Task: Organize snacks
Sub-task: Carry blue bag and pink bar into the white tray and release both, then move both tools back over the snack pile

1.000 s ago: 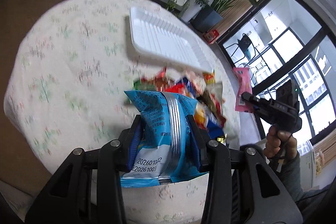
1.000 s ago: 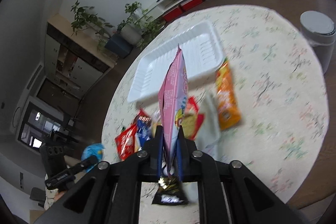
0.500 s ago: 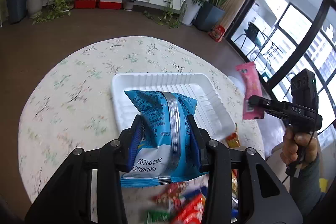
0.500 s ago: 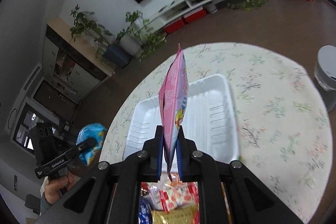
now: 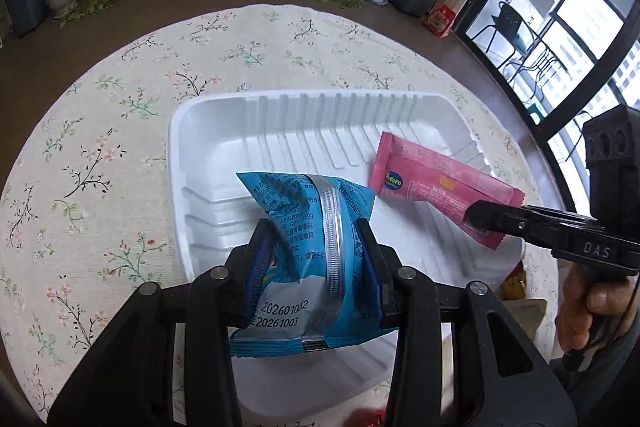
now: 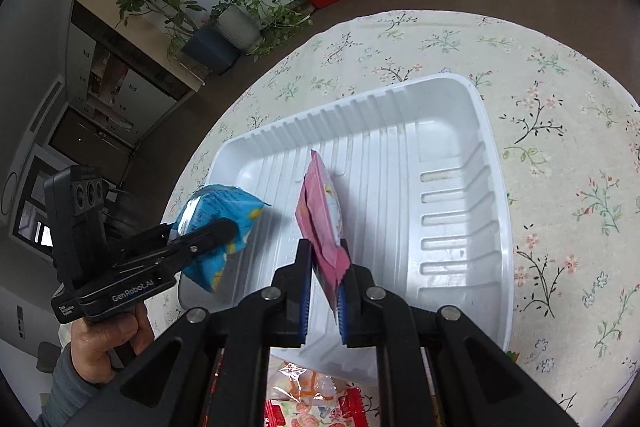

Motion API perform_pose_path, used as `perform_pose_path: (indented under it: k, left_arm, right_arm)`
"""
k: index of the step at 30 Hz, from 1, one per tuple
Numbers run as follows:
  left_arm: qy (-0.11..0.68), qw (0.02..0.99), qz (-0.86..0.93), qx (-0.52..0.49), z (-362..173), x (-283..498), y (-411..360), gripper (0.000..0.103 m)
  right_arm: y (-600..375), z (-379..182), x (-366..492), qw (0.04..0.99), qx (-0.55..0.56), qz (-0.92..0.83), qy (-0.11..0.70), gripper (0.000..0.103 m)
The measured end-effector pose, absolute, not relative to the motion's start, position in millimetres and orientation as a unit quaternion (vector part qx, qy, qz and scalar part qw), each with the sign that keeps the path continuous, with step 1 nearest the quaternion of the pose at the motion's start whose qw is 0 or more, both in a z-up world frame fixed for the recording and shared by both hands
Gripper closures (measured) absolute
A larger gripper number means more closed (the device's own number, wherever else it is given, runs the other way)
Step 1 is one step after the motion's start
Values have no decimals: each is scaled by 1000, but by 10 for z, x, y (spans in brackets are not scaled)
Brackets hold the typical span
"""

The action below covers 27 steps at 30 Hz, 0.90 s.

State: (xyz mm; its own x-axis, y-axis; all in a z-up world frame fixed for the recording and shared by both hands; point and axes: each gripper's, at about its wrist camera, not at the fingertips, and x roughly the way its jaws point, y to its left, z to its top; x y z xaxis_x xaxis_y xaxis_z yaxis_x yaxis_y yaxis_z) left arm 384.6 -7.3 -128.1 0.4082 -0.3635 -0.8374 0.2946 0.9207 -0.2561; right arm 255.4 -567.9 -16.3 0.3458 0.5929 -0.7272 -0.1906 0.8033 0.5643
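Left wrist view: my left gripper (image 5: 316,239) points steeply down over the white ribbed plastic tray (image 5: 224,131), which sits on the round table with the floral cloth (image 5: 100,147). Its jaws are clamped on the blue foil snack bag with a silver seam (image 5: 308,227), gripping it at mid-body; the bag's top edge projects ahead of the fingertips over the tray floor, its printed bottom edge hangs back toward the camera. I cannot tell whether the bag touches the tray. To the right of this gripper, the right gripper (image 5: 480,223) reaches in from the frame edge, carried by a bare hand (image 5: 592,311) wrapped round its handle. It pinches one end of the flat pink snack packet (image 5: 432,187), which slants away from its tips across the tray's right part.

Right wrist view: my right gripper (image 6: 323,275) also tilts downward above the tray (image 6: 460,131). Its jaws are closed tight on the pink packet's (image 6: 322,211) lower end; the packet stands edge-on, rising ahead of the fingertips. To the left, the left gripper (image 6: 224,231) holds the blue bag (image 6: 216,215) over the tray's left rim, a hand (image 6: 108,335) and grey sleeve (image 6: 64,395) below it. Beneath the gripper body, near the tray's close edge, loose red and clear snack wrappers (image 6: 312,395) lie on the cloth.
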Motion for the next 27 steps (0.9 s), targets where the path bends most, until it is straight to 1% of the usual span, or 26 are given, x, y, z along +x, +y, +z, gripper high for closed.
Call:
perform_pose_path:
  k: [10,14,15,16,17,18,20,21,22,23,24,25,26,27]
  left_arm:
    - [512,836,-195,-27,-1396,3849,-210,65]
    - [513,838,-185,-27,-1454,3891,-226,63]
    - [514,837,-184,-30,-1452,3898,-204,60]
    - [515,837,-181,-31,-1450,3910,-194,56]
    - [516,838,-175,-29,-1448,3930,-192,48]
    - [515,839,-174,-30,-1442,3940,-190,43]
    - [510,841,-174,-33,-1414,3951,-176,39]
    - [509,843,-173,-33,-1402,3959,-170,35]
    - [508,843,-173,-35,-1390,3956,-164,34]
    - [507,843,-175,-38,-1376,3948,-159,32]
    - [506,843,-177,-41,-1355,3943,-151,31]
    - [505,844,-176,-42,-1330,3924,-138,29]
    - [503,845,-176,-43,-1290,3908,-119,25]
    - [501,846,-177,-45,-1253,3874,-101,23]
  right_arm:
    - [-5582,-422,2564,793,172,236,534,91]
    - [-5571,-428,2545,794,162,234,537,90]
    - [-5559,-434,2545,795,154,233,539,89]
    - [-5551,-433,2544,797,147,231,539,86]
    - [-5528,-438,2535,799,143,228,539,83]
    - [-5530,-437,2529,800,140,224,538,82]
    - [-5534,-431,2514,802,139,220,537,74]
    - [-5541,-427,2505,802,141,219,537,70]
    - [-5549,-416,2493,804,141,217,536,60]
    - [-5558,-398,2484,807,139,213,533,55]
    - [-5567,-379,2472,808,139,214,531,54]
    - [-5586,-346,2460,809,141,216,528,50]
    - [-5598,-306,2440,812,141,218,523,46]
    - [-5610,-252,2409,816,139,220,516,45]
